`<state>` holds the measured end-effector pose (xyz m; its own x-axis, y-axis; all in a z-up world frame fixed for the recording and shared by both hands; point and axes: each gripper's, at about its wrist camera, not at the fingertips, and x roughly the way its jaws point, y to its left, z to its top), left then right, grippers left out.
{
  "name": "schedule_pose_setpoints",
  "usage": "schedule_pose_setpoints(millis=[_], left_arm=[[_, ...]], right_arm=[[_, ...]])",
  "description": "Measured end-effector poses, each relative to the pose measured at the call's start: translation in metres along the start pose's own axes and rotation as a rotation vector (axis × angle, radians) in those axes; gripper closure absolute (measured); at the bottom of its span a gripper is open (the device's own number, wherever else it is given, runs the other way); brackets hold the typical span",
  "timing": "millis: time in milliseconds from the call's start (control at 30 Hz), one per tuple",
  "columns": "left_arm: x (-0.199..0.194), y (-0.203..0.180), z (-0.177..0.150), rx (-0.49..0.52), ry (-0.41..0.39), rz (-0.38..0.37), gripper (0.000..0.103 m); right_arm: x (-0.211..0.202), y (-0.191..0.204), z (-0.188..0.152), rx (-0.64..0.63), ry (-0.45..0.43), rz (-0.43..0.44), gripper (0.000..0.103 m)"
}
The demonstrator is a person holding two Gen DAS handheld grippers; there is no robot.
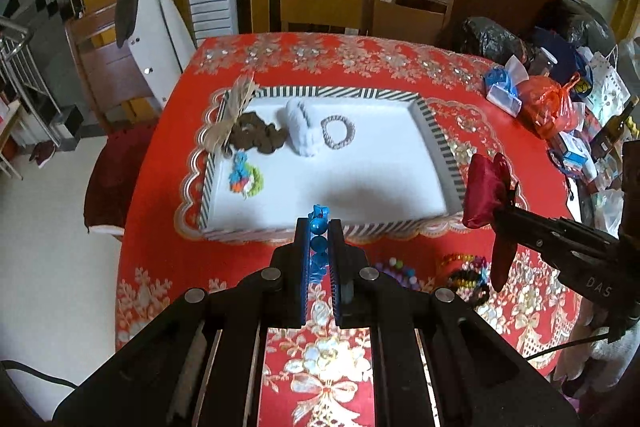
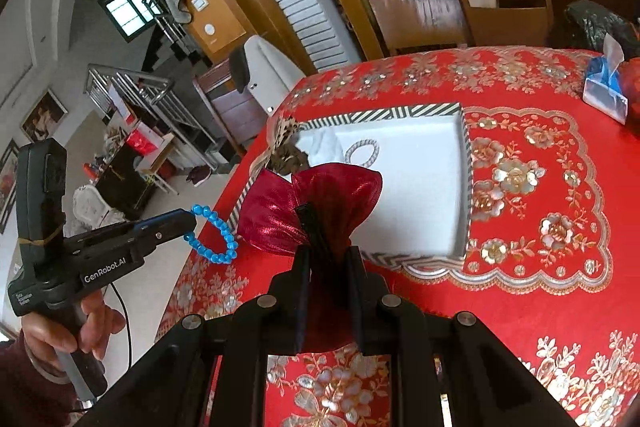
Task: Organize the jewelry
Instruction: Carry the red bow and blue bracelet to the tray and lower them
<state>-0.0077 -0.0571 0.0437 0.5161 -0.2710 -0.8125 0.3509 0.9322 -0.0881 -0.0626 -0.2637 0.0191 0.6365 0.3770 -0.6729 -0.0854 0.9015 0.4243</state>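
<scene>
Your left hand-held gripper (image 1: 319,227) pinches a blue bracelet (image 2: 214,237) at lower center; your right hand-held gripper (image 2: 327,261) pinches a red bow (image 2: 316,211) before the tray (image 1: 436,135).

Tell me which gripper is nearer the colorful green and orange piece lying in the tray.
Left. The left gripper, shut on the blue bead bracelet, hovers at the tray front edge, just beyond the colorful piece. The right gripper, holding the red hair bow, sits past the tray's right side.

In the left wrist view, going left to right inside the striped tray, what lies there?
Colourful crocheted piece → brown scrunchie → white fluffy scrunchie → striped bracelet ring.
</scene>
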Motion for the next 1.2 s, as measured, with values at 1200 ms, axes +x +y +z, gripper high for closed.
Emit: schedule_pose_setpoints(millis=[1200], left_arm=[[0.123, 0.031, 0.059, -0.018, 0.17, -0.008, 0.096]], right_arm=[[0.133, -0.056, 0.088, 0.112, 0.112, -0.142, 0.086]])
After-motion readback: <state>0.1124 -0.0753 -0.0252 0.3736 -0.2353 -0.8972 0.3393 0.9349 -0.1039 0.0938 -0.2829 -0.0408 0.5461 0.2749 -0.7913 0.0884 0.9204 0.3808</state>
